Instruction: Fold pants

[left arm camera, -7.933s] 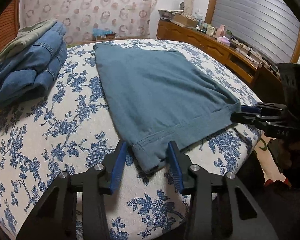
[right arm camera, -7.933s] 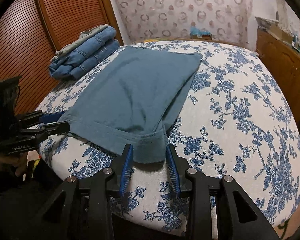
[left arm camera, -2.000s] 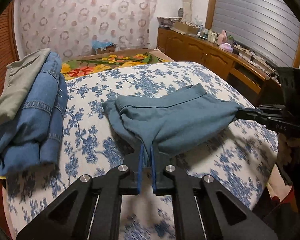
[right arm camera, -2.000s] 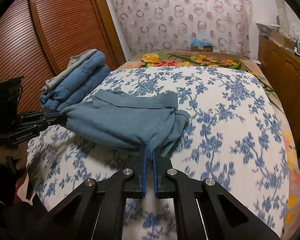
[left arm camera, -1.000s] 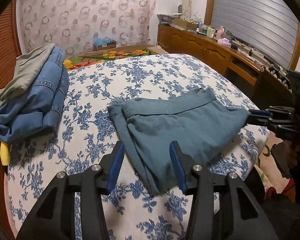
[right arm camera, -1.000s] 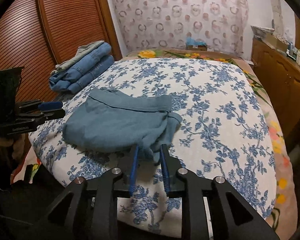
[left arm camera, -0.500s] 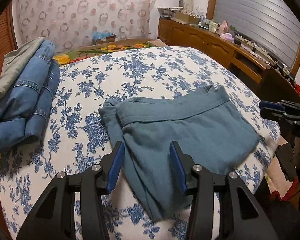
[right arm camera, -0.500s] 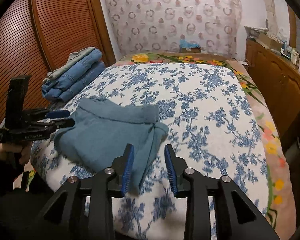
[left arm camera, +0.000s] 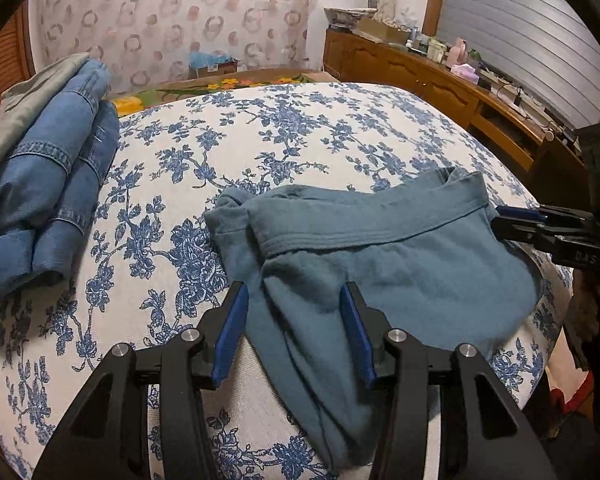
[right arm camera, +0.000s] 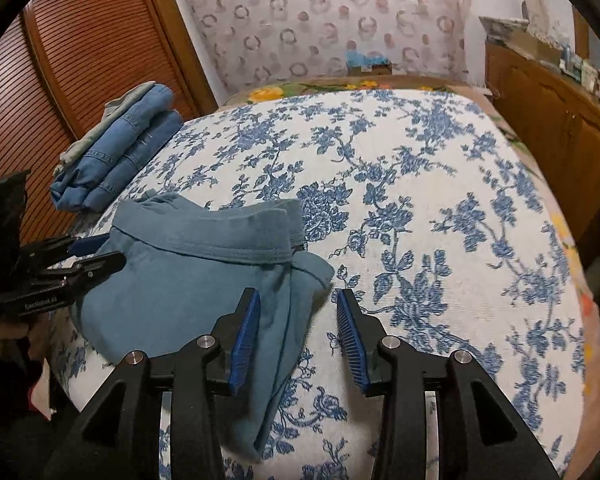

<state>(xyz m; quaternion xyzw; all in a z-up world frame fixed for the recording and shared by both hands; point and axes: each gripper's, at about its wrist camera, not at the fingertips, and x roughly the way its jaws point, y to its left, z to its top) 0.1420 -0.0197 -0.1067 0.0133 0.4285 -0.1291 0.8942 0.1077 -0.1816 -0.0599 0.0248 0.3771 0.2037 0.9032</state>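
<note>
The teal pants (left arm camera: 400,264) lie folded in a loose bundle on the blue floral bed cover, waistband on top; they also show in the right wrist view (right arm camera: 196,280). My left gripper (left arm camera: 294,332) is open, its jaws standing over the bundle's near left edge, holding nothing. My right gripper (right arm camera: 298,336) is open above the bundle's right edge, empty. Each gripper shows from the side in the other view: the right one (left arm camera: 516,222) at the bundle's right end, the left one (right arm camera: 96,254) at its left end.
A stack of folded blue jeans with a grey-green garment on top (left arm camera: 40,184) lies at the bed's left side, also in the right wrist view (right arm camera: 120,148). A wooden wardrobe door (right arm camera: 60,60) stands left. A cluttered wooden sideboard (left arm camera: 440,80) runs along the right.
Both grippers let go of the pants about a second ago and stand open. Since half a second ago both have moved closer over the bundle, which lies still.
</note>
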